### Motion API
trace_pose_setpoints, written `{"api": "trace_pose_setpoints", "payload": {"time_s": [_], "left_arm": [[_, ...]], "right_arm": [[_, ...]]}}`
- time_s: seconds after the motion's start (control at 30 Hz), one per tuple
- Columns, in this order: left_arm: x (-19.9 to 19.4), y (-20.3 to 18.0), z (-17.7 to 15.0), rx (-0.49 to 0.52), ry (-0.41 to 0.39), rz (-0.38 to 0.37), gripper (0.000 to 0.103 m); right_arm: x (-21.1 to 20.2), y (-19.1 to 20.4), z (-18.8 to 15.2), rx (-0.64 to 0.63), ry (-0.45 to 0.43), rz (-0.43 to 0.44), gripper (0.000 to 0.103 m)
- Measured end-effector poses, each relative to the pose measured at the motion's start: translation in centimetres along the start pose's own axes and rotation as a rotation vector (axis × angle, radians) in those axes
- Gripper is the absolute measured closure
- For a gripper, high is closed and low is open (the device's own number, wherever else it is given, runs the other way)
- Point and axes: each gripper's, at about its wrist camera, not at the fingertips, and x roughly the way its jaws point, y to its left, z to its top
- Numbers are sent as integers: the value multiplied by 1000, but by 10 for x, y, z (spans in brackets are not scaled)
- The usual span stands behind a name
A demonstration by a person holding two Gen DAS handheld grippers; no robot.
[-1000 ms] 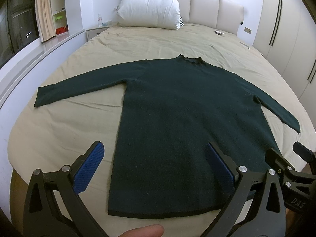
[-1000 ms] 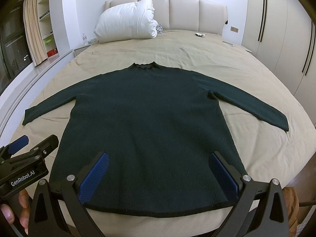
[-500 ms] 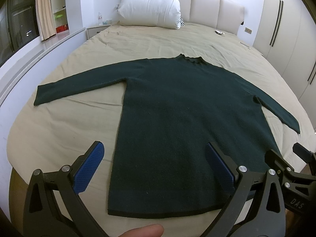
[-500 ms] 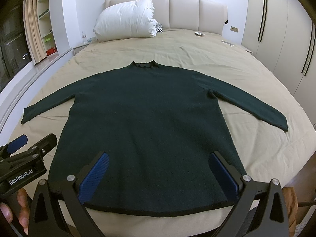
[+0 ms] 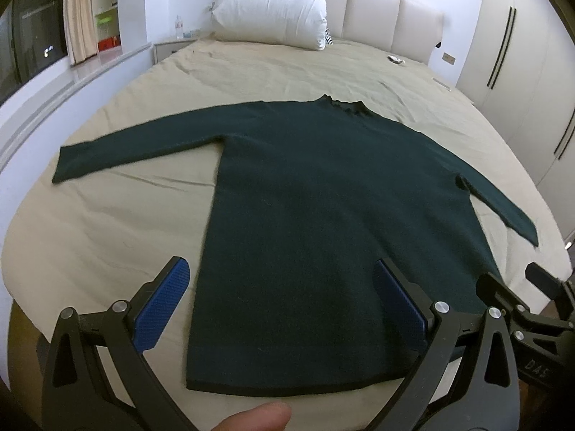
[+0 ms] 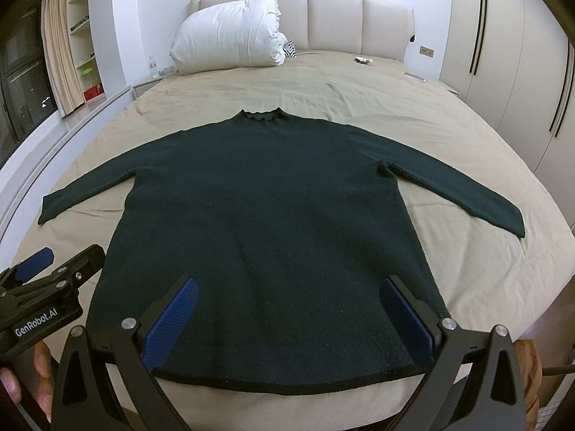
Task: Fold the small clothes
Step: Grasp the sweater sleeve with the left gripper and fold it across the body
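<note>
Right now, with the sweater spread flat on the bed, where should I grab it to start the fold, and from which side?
Take the left cuff with the left tool, coming from the outer, left side. The sweater lies flat, sleeve stretched straight out, so its free end probably lifts easiest and can swing across the body.

Bare sheet (image 5: 107,222) flanks the sweater (image 6: 273,222); pillow (image 6: 230,36) apparently far behind.

a beige bed (image 6: 449,136) is filling the room, a white pillow (image 6: 230,36) lying far left, wardrobes (image 6: 510,54) standing right
</note>
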Motion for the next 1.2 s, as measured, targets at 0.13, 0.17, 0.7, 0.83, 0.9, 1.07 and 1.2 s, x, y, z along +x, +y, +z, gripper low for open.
{"api": "trace_pose_setpoints", "payload": {"time_s": [0.13, 0.17, 0.7, 0.83, 0.9, 1.07, 1.2], "left_arm": [[4, 7, 5, -41, 11, -60, 0], [5, 8, 6, -43, 5, -78, 0], [48, 113, 48, -295, 27, -298, 0], [63, 202, 75, -527, -63, -313, 0], [73, 257, 86, -696, -118, -315, 0], [112, 346, 91, -993, -158, -344, 8], [148, 379, 75, -1200, -140, -399, 11]], "right_arm": [[0, 0, 0, 0, 0, 1, 0], [0, 0, 0, 0, 1, 0, 0], [17, 4, 11, -12, 12, 35, 0], [22, 10, 26, -3, 3, 114, 0], [25, 15, 34, 11, 5, 171, 0], [41, 33, 47, 51, 28, 296, 3], [59, 46, 53, 61, 80, 344, 10]]}}
